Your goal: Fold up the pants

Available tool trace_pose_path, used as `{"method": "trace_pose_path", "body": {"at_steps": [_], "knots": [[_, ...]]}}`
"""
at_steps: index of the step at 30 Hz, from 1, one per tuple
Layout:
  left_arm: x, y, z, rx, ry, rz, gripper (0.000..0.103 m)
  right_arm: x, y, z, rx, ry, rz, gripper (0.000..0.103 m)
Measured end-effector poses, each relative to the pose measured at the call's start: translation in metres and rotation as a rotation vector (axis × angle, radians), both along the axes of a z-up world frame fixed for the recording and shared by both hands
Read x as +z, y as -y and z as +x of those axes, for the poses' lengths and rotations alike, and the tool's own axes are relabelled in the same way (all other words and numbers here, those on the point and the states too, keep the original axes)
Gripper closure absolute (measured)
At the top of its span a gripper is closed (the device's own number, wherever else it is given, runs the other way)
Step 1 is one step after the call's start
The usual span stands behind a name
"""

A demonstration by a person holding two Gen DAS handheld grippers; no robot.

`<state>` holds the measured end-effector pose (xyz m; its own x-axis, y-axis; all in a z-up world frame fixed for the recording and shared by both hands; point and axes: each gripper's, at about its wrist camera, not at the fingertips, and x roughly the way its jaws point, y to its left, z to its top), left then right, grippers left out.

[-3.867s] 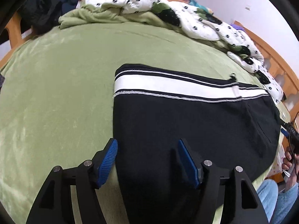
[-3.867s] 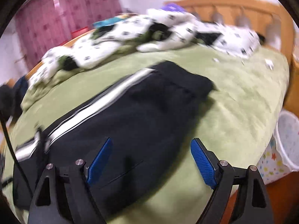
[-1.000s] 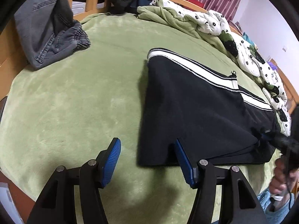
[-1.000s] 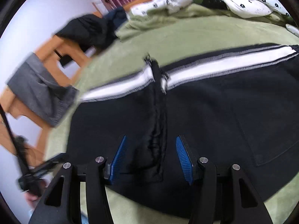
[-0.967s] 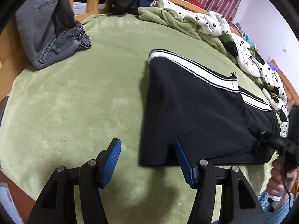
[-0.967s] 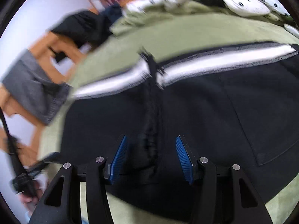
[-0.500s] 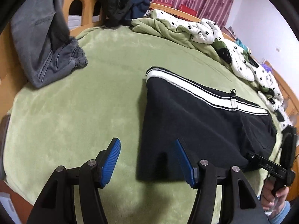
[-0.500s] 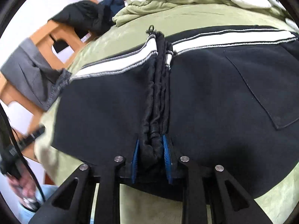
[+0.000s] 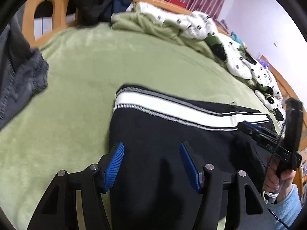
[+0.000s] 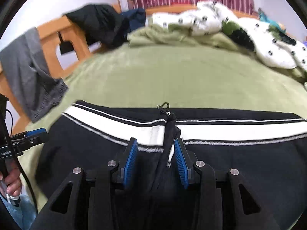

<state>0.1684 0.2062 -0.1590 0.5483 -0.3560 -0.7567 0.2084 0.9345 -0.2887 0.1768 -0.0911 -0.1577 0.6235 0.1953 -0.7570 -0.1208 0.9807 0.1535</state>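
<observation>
Black pants [image 9: 165, 134] lie lengthwise left-to-right, left gripper [image 9: 151, 163] spread above them, right gripper [image 10: 155, 157] parted around a fold

Your pants [image 9: 172, 145] were black, with a broad white stripe edged in thin black and white lines. They lay on a plain light-green blanket [image 9: 80, 80]. Behind them a white quilt [image 10: 211, 25] showed small black spots and green patches. Your grippers' pads [image 10: 130, 159] were ribbed blue.
</observation>
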Motion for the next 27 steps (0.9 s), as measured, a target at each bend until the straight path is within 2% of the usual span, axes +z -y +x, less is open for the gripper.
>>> {"method": "trace_pose_path", "body": {"at_steps": [3, 7, 12, 15, 18, 21, 24, 27], "knots": [[-0.019, -0.003, 0.012, 0.0, -0.06, -0.021, 0.044, -0.028, 0.004, 0.02, -0.008, -0.094, 0.002, 0.066], [-0.032, -0.004, 0.021, -0.002, -0.085, -0.034, 0.044, -0.027, 0.009, 0.033, -0.023, -0.095, 0.029, 0.067], [-0.027, -0.007, 0.014, 0.0, -0.097, -0.029, 0.044, -0.029, 0.006, 0.029, -0.032, -0.094, 0.024, 0.067], [-0.018, -0.02, -0.004, 0.017, -0.093, -0.042, 0.044, -0.018, 0.012, 0.009, -0.029, -0.09, 0.03, 0.067], [-0.015, -0.034, -0.027, 0.037, -0.094, -0.074, 0.044, -0.001, 0.018, -0.022, -0.044, -0.031, 0.047, 0.065], [-0.027, -0.049, -0.053, 0.086, -0.135, -0.107, 0.044, 0.013, 0.029, -0.057, -0.083, 0.023, 0.055, 0.052], [-0.042, -0.062, -0.072, 0.121, -0.173, -0.181, 0.044, 0.02, 0.043, -0.086, -0.124, 0.066, 0.054, 0.05], [-0.048, -0.066, -0.085, 0.143, -0.16, -0.23, 0.044, 0.022, 0.054, -0.103, -0.135, 0.043, 0.025, 0.05]]}}
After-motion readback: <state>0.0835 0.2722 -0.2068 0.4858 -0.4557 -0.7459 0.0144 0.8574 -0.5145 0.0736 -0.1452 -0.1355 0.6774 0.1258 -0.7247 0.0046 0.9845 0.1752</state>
